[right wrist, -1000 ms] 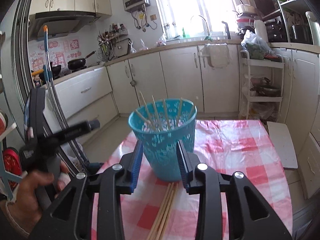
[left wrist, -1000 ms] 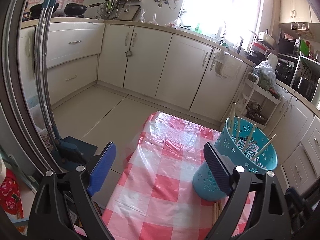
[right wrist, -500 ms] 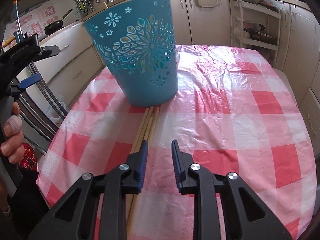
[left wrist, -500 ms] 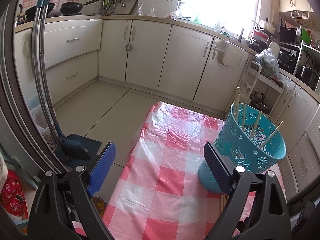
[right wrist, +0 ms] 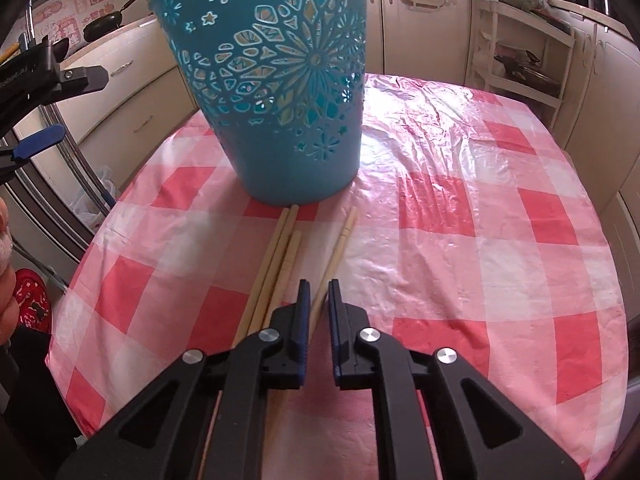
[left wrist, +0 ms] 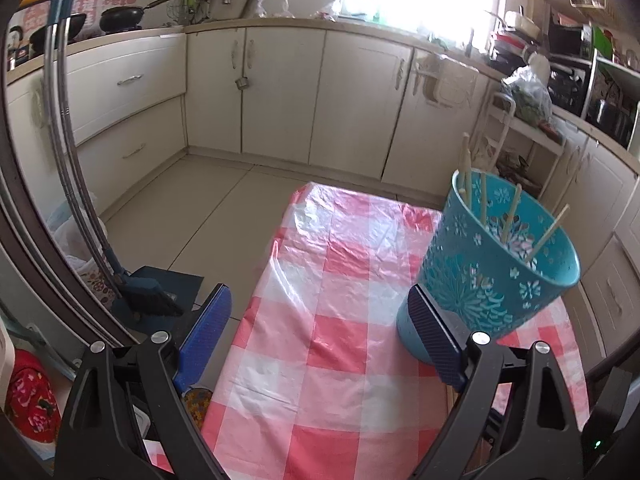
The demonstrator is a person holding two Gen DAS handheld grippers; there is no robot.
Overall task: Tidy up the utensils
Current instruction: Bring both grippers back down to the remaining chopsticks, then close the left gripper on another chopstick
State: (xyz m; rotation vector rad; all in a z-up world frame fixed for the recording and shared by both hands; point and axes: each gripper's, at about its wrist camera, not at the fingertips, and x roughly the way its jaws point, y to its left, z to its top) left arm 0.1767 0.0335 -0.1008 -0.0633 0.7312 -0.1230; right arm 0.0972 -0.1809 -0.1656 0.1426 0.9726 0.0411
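Observation:
A teal cut-out basket [right wrist: 276, 92] stands on the red-checked tablecloth [right wrist: 460, 208] and holds several upright chopsticks [left wrist: 510, 216]. Several loose wooden chopsticks [right wrist: 280, 264] lie on the cloth in front of it. One of them, a separated chopstick [right wrist: 340, 240], runs down between my right gripper's [right wrist: 318, 300] narrowly parted fingers, which are low over the cloth. I cannot tell whether they pinch it. My left gripper [left wrist: 320, 320] is wide open and empty, to the left of the basket [left wrist: 492, 272], its right finger [left wrist: 432, 336] near the basket's base.
The table's left edge [left wrist: 256, 288] drops to the tiled floor, where a broom and dustpan [left wrist: 148, 296] stand. Cream cabinets [left wrist: 280, 92] line the walls. A white rack [right wrist: 520, 40] stands beyond the table's far right corner.
My right gripper has dropped from basket height to the loose chopsticks and narrowed its fingers around one, which has shifted right of the bundle. The left gripper has drifted slightly, still open.

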